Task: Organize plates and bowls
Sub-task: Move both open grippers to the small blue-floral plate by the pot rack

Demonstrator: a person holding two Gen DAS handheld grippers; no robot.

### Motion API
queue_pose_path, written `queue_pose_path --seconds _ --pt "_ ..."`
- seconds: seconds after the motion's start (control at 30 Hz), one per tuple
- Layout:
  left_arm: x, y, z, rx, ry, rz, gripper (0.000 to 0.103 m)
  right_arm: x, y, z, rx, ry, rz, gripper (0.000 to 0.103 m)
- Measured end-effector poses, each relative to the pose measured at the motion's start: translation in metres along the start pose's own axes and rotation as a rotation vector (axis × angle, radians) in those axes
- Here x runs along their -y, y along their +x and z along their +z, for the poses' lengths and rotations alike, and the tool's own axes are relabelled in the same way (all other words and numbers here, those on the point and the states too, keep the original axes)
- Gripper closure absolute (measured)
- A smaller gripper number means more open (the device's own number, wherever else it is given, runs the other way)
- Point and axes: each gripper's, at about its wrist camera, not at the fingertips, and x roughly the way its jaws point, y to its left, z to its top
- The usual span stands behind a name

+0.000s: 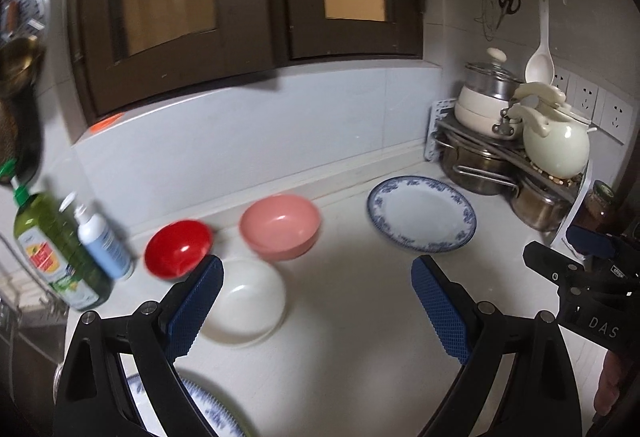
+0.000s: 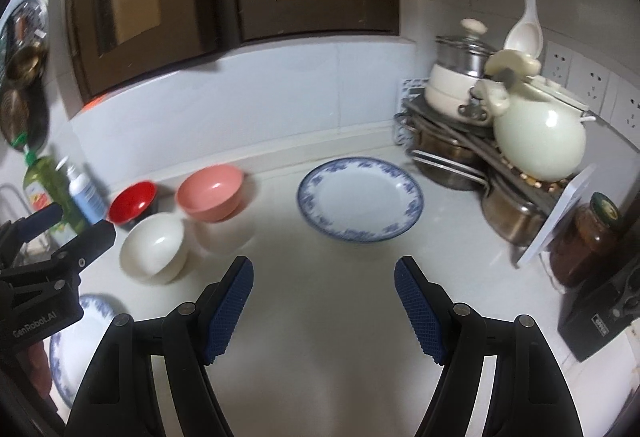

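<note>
On the white counter stand a red bowl, a pink bowl and a white bowl close together. A blue-rimmed plate lies further right near the pots. A second blue-rimmed plate lies near the counter's front, under the left gripper. My left gripper hovers open above the white bowl, with nothing between its fingers. My right gripper is open and empty, in front of the far plate.
A rack of steel pots with a pale green teapot fills the back right corner. A brown jar and black box stand right. A green bottle and spray bottle stand left, beside a sink rack.
</note>
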Motion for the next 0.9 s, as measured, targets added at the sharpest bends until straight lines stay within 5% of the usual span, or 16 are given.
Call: queue_pose_path --seconds 0.9 --pt "0.071 0.174 0.038 -0.139 0.033 -0.001 0.008 0.092 0.131 0.039 -0.024 0.086 -0.118 0.029"
